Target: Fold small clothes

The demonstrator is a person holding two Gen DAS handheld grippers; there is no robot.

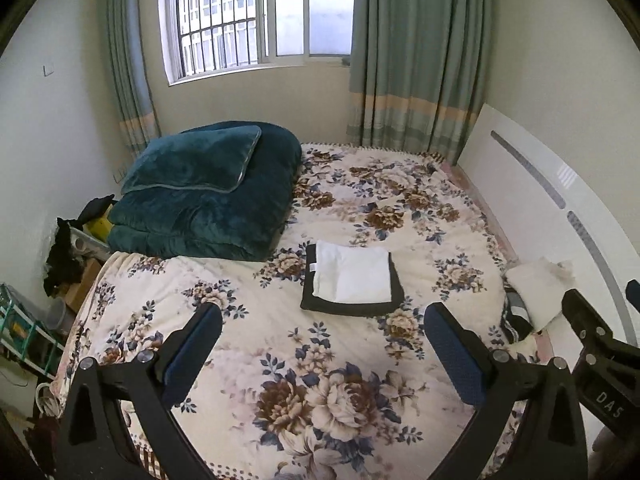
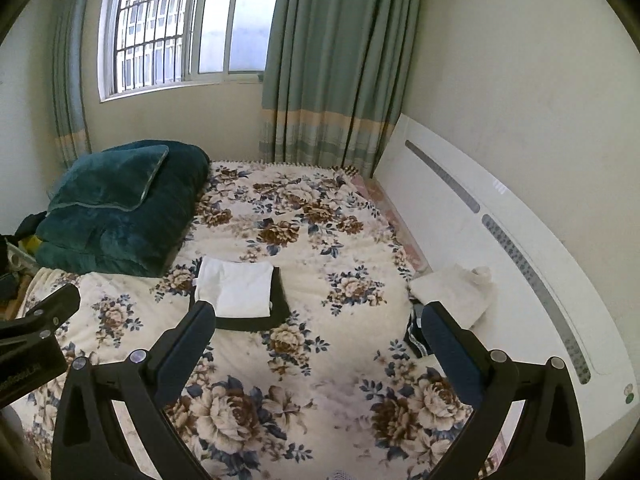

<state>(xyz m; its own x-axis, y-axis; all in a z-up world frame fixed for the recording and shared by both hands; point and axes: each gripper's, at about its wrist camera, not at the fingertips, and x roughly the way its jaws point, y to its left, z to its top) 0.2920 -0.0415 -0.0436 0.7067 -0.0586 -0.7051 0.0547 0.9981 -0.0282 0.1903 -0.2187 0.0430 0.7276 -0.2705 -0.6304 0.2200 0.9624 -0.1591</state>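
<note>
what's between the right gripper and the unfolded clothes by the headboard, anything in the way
Nothing visible. The right gripper is open and empty above bare floral bedspread, and the unfolded clothes lie ahead to its right, against the white headboard. The folded stack lies off to the left, clear of that path.

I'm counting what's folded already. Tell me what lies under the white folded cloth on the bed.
Under the white folded cloth lies a black folded garment, its edges showing along the left, front and right. Most of it is covered, so what kind of garment it is, or whether anything lies beneath, cannot be seen.
</note>
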